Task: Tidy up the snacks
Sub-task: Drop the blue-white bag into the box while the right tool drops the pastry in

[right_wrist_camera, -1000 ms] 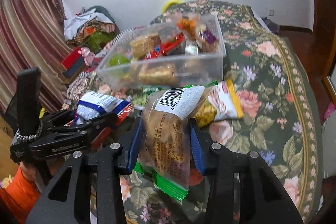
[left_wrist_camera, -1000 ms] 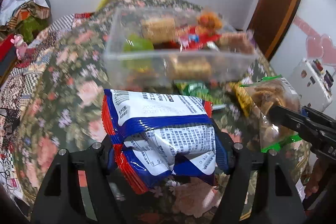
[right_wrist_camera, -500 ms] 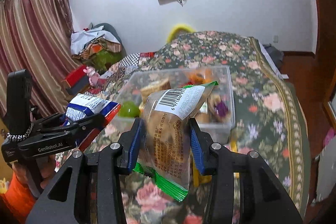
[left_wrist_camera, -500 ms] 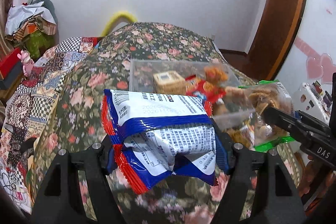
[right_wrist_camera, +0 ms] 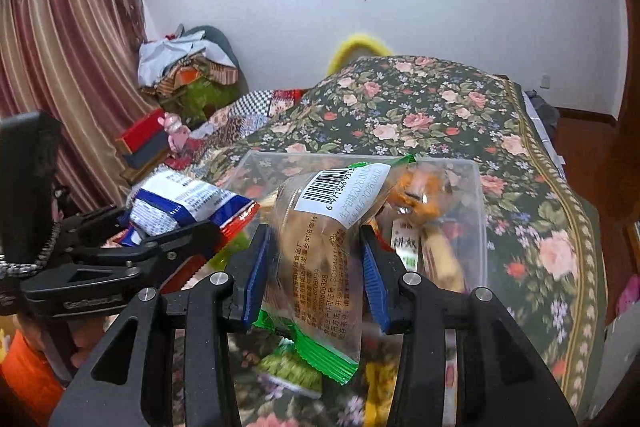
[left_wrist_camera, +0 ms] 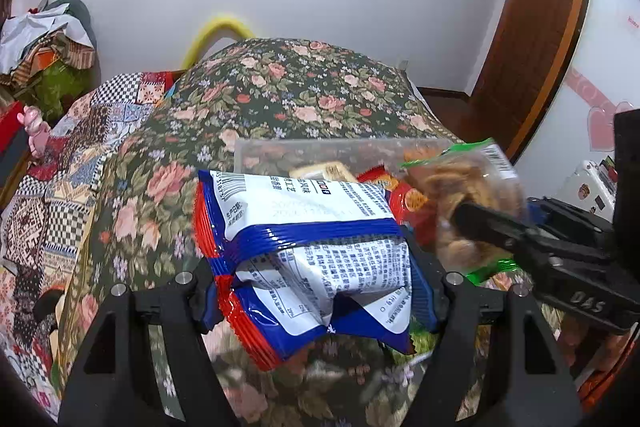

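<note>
Left wrist: left gripper (left_wrist_camera: 316, 291) clamped on blue-white packet (left_wrist_camera: 308, 231), raised just short of clear bin (left_wrist_camera: 256, 149), likely for dropping in. Right wrist: right gripper (right_wrist_camera: 316, 267) pinching pastry bag (right_wrist_camera: 320, 227) upright before bin (right_wrist_camera: 478, 227), ready for same.

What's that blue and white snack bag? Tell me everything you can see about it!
The blue and white snack bag is a shiny, crinkly plastic packet with red crimped edges, a barcode and small printed text on its white back. It looks puffy and sealed. The left tongs pinch it from both sides and hold it up off the flowery cloth, tilted, just in front of the clear plastic box. Only the blue pads touch it.
</note>
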